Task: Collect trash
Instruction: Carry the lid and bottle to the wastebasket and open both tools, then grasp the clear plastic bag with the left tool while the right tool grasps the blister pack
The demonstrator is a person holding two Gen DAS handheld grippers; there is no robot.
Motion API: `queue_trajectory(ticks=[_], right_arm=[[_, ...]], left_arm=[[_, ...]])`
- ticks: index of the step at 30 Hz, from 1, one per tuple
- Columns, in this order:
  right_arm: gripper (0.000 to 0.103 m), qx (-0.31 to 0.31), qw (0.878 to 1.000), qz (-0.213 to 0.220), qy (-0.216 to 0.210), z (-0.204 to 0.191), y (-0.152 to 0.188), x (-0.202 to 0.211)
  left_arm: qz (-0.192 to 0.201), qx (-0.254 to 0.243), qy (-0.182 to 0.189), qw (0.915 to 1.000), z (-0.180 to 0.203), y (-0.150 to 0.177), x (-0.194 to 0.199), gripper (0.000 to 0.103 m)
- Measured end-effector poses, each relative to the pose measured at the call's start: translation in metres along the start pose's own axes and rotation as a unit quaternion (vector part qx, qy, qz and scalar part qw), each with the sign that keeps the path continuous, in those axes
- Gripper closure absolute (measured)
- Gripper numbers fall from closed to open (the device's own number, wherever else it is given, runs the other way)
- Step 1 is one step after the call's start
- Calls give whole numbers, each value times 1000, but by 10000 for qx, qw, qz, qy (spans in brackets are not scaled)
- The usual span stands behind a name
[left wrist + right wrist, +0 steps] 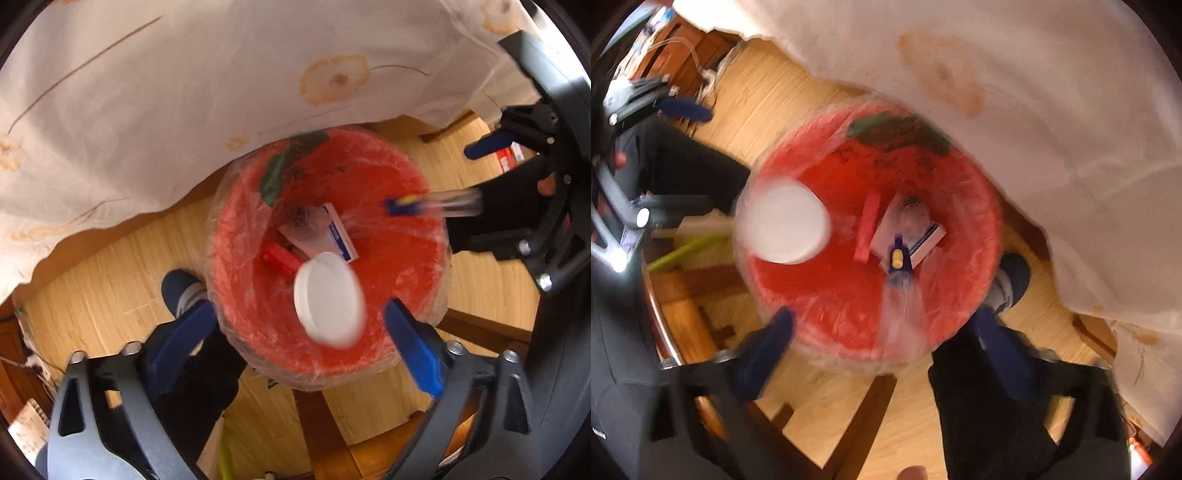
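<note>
Currently both grippers hang above a red bin (388,177) lined with a clear plastic bag, beside a floral tablecloth (184,92). The left gripper (299,321) has its blue jaws spread wide, with nothing pressed between them. A white cup (328,299), blurred, sits between those jaws over the bin mouth, touching neither pad. The right gripper (886,336) also stands fully spread and grips nothing; a blurred clear bottle with a blue and yellow cap (899,291) lies between its jaws, cap pointing away from the claw, over the bin.

Left wrist view only: the bottle appears ahead and to the right of the claw, crossing the bin rim, and the right gripper's frame shows at the right edge. Right wrist view only: the cup appears ahead and to the left of the claw, at the bin's left rim.

Both views show, at the bin bottom, a red box (280,258), a white and blue box (341,236) and a crumpled wrapper (306,225). A shoe (181,291) rests on the wood floor just beside the bin
</note>
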State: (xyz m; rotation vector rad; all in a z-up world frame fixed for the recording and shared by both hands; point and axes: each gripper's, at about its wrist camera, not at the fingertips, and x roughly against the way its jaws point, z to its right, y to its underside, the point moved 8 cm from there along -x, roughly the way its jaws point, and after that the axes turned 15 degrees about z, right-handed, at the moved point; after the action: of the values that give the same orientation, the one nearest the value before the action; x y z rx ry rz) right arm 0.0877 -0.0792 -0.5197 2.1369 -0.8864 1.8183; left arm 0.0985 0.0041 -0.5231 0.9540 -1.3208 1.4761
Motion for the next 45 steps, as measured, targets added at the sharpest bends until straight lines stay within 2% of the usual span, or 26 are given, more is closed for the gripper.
queue_trajectory(ticks=[5,10,17,21,27,34,40,45], right_arm=[[5,-311,9977,600,-61,3,-21,35],[5,-442,9909,1267,-85,2,-46,87],[5,-891,9717,2187,-31,27,-94,161],[5,-1022,9610,2566,134,50,-124,196],[5,-1114,9496,2900,416,92,-171,228],[5,-1470,9331,3234,555,150,-222,249],[5,-1540,9246,3407,735,188,-268,255],[5,-1621,9220,3436,753,215,-302,249]], left_arm=[[225,93,-48,9997,-3,-8,12,6],[631,144,-74,9979,-3,-26,39,6],[1320,208,-112,9910,-7,-68,89,6],[1724,253,-176,9845,-14,-101,117,6],[2230,213,-291,9741,-22,-156,151,6],[2718,252,-348,9614,-35,-231,171,6],[2972,271,-409,9536,-45,-296,170,6],[3177,299,-506,9464,-57,-342,161,6]])
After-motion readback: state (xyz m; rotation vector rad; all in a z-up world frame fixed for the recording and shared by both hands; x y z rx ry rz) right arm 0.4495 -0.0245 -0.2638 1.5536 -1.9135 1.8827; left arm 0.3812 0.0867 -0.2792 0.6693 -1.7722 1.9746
